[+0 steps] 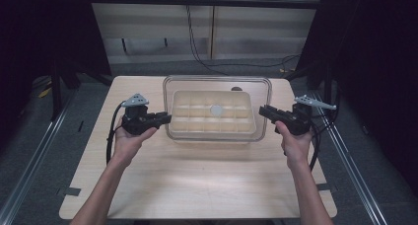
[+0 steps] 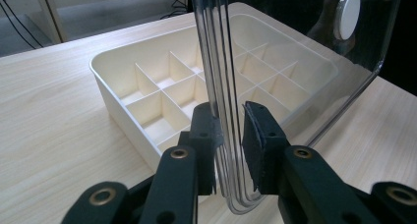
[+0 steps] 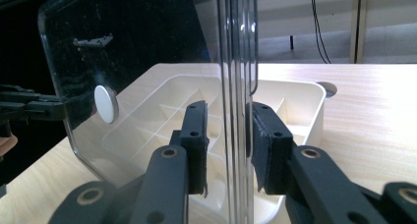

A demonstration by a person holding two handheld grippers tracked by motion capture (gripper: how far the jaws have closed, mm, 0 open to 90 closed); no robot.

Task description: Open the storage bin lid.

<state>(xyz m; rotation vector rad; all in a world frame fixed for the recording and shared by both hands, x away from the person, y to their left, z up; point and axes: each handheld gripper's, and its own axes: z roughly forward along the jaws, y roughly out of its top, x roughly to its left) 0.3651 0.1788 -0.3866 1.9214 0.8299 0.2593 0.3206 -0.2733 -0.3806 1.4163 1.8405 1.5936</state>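
A clear plastic lid (image 1: 217, 81) with a white round knob (image 1: 216, 109) hangs level over a cream tray (image 1: 173, 112) of several compartments. My left gripper (image 1: 166, 119) is shut on the lid's left rim and my right gripper (image 1: 262, 110) is shut on its right rim. In the left gripper view the jaws (image 2: 230, 121) pinch the lid's edge (image 2: 216, 47), with the tray (image 2: 113, 94) below and the knob (image 2: 349, 15) far off. In the right gripper view the jaws (image 3: 228, 126) clamp the lid's other edge (image 3: 147, 47) above the tray (image 3: 314, 106).
The tray sits toward the back of a light wooden table (image 1: 197, 180), near a small round hole (image 1: 236, 89). Bare tabletop lies in front of it. Metal rails (image 1: 34, 151) flank the table, and cables (image 1: 236, 64) trail on the floor behind.
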